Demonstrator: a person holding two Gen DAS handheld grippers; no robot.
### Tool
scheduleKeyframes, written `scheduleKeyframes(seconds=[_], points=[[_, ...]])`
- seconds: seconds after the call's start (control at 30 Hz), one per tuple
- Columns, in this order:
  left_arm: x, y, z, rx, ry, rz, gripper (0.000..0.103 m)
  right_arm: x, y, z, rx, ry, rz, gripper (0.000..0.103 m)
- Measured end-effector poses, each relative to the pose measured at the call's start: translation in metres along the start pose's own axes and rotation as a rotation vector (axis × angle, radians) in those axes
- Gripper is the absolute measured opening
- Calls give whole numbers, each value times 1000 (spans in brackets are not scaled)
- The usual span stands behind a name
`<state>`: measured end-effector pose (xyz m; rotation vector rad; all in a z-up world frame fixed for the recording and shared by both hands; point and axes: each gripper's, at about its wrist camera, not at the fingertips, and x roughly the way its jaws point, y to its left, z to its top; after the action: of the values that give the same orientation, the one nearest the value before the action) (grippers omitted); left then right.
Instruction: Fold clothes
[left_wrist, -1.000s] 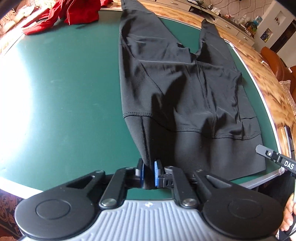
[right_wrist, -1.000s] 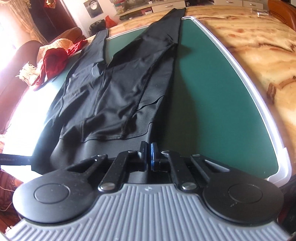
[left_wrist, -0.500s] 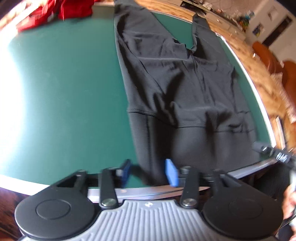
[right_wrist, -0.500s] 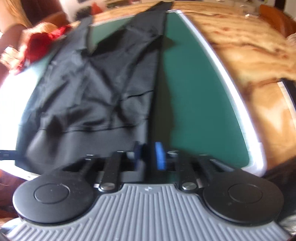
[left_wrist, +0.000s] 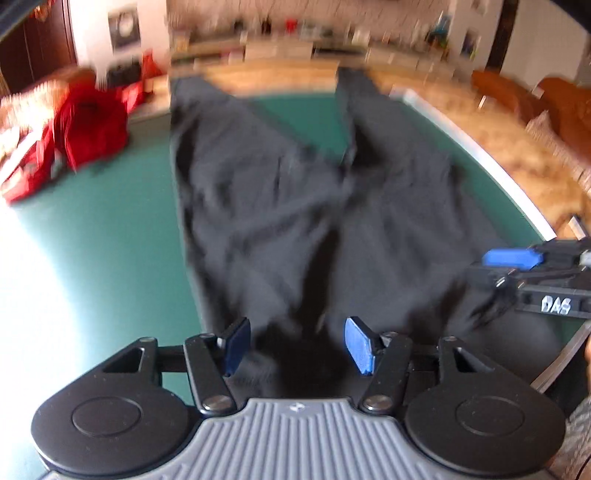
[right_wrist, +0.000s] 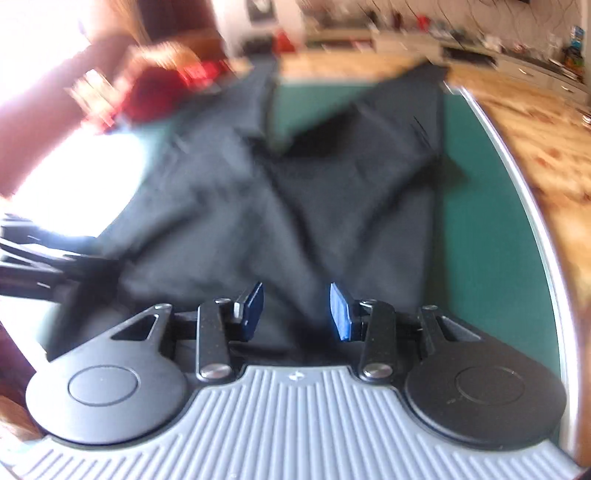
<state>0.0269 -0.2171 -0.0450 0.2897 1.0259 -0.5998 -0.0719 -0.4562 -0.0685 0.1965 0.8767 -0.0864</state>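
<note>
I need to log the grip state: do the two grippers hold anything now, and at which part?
Nothing is held. The left gripper, jaws opening, and right gripper stand apart over the black trousers.

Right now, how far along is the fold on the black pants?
Done: black pants lie spread flat on the green table, legs splayed, no fold visible. In hand: nothing; the left gripper is opening over the waistband, the right gripper is open, neither pinching cloth. Left: every fold, plus the red garment.

My black trousers (left_wrist: 295, 206) are matt, soft cloth lying on the smooth green mat (left_wrist: 110, 236). Beyond the mat's pale metal-looking edge (right_wrist: 532, 206), glossy grained wood (right_wrist: 546, 140) shows.
</note>
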Motion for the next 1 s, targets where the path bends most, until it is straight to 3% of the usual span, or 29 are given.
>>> scheduleKeyframes(seconds=[0.2,0.33,0.47,0.57,0.67,0.8,1.0], points=[[-7,5,-11,57,-10,-2,65,-9,-6,-9,-51,-20,42,47],[-17,3,0,88,-50,0,72,-17,-13,6,12,-68,88,51],[-8,-1,30,83,-107,43,76,3,-17,41,-5,-98,28,56],[17,6,43,48,-51,54,76,29,-25,59,-21,-54,4,56],[29,15,33,55,-14,39,77,42,-35,55,-84,-17,-44,56],[25,24,19,72,-39,30,85,37,-57,41,-88,-54,-69,80],[19,32,31,49,-59,33,85,26,-61,50,-36,-122,-23,81]])
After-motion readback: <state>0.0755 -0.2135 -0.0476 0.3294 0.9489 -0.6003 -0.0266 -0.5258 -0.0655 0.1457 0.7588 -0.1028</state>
